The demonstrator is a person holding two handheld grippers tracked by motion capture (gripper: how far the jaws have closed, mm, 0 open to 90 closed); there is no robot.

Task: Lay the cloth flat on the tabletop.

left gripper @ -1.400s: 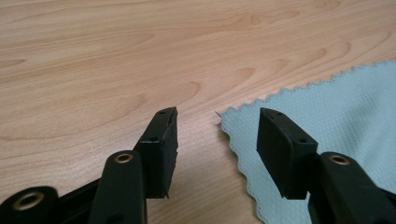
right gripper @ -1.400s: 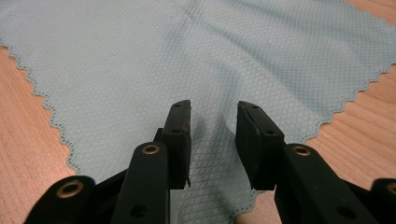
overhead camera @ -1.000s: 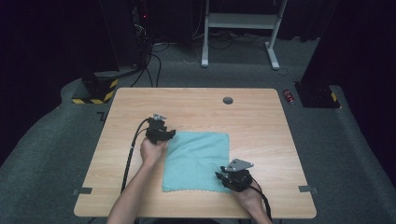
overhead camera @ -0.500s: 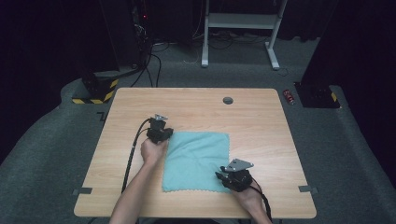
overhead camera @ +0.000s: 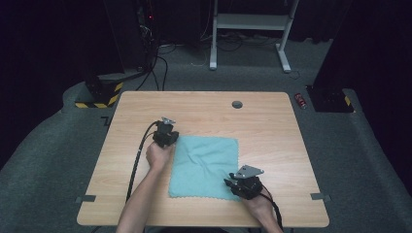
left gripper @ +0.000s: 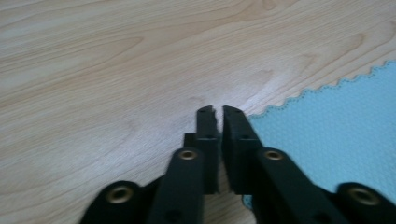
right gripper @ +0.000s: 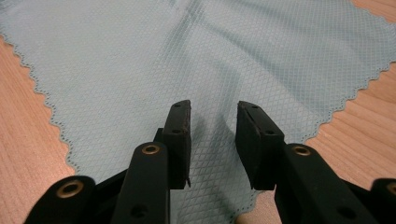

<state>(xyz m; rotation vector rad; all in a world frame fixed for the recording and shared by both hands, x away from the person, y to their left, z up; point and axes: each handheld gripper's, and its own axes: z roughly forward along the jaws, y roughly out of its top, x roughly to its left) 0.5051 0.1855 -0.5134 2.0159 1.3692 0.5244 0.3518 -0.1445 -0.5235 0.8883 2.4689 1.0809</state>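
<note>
Cloth: a light-blue microfibre cloth (overhead camera: 204, 166) with pinked edges lies flat on the wooden table (overhead camera: 272, 126), near the front edge.
Handling: likely light, limp and thin; best pinched at a corner or edge.
Left gripper (left gripper: 215, 112): jaws almost together, holding nothing, at the cloth's far-left corner.
Right gripper (right gripper: 212, 116): jaws apart, empty, over the near-right corner.

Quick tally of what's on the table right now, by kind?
Cloth: 1, the teal cloth.
Grippers: 2, the left gripper at its far left corner and the right gripper at its near right corner.
Total: 3.
</note>
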